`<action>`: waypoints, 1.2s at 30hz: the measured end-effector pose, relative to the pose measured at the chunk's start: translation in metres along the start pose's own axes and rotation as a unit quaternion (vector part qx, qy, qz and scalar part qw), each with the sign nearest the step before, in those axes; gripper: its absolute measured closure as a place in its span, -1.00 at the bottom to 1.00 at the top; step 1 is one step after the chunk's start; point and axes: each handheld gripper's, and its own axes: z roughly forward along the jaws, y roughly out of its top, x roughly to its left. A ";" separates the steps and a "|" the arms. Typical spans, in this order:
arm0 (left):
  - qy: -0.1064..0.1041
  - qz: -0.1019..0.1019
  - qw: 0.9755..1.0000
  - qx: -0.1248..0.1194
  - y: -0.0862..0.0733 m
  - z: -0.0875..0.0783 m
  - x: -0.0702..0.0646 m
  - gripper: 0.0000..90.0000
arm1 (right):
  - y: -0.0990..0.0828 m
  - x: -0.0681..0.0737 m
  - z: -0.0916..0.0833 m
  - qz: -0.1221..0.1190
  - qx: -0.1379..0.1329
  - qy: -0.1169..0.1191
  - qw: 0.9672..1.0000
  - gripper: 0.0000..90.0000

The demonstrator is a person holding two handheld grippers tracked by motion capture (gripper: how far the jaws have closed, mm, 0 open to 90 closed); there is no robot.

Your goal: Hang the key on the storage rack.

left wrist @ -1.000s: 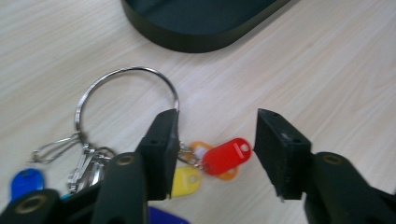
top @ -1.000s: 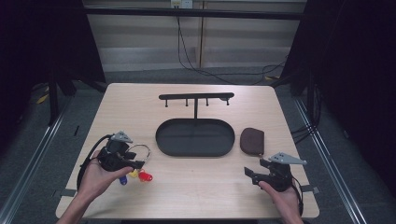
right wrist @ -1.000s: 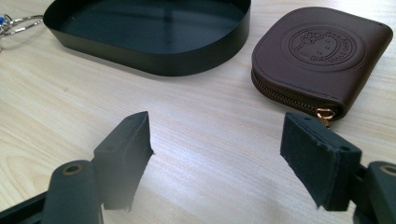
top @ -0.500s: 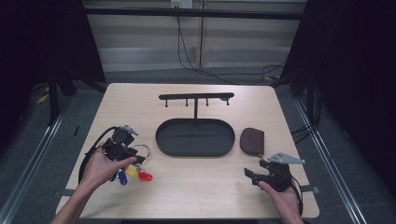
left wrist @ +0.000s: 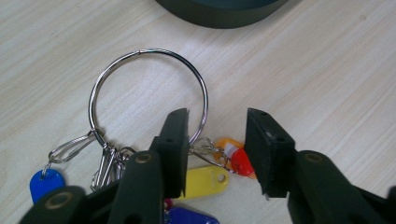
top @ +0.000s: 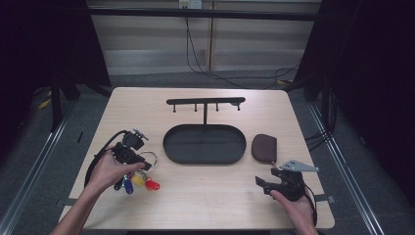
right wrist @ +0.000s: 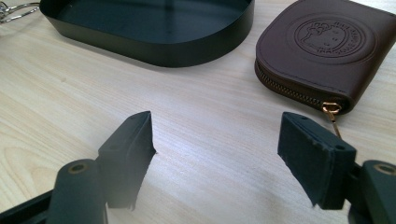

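Beside the bare black tray, both hand-held grippers gape, the left's jaws closing over the key ring.

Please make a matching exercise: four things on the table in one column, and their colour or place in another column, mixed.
1. key ring
2. coin pouch
3. oval tray
4. right gripper

a. brown, zipped
b. black, at the table's middle
c. silver, bearing coloured tags
d. open, over bare wood

Pairs: 1-c, 2-a, 3-b, 4-d
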 end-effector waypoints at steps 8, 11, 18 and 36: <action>-0.007 0.003 1.000 0.030 0.009 0.010 0.003 0.32 | 0.000 0.000 0.001 -0.001 0.000 0.001 1.000 -0.40; -0.010 0.002 0.999 0.039 0.013 0.015 0.003 0.35 | 0.000 0.000 0.001 0.000 0.001 0.002 1.000 -0.40; -0.010 -0.001 0.999 0.052 0.017 0.022 0.007 0.51 | 0.000 -0.001 0.001 0.000 0.003 0.002 1.000 -0.40; -0.018 0.010 0.997 0.075 0.019 0.041 0.007 0.72 | 0.000 -0.001 0.002 -0.001 0.006 0.004 1.000 -0.40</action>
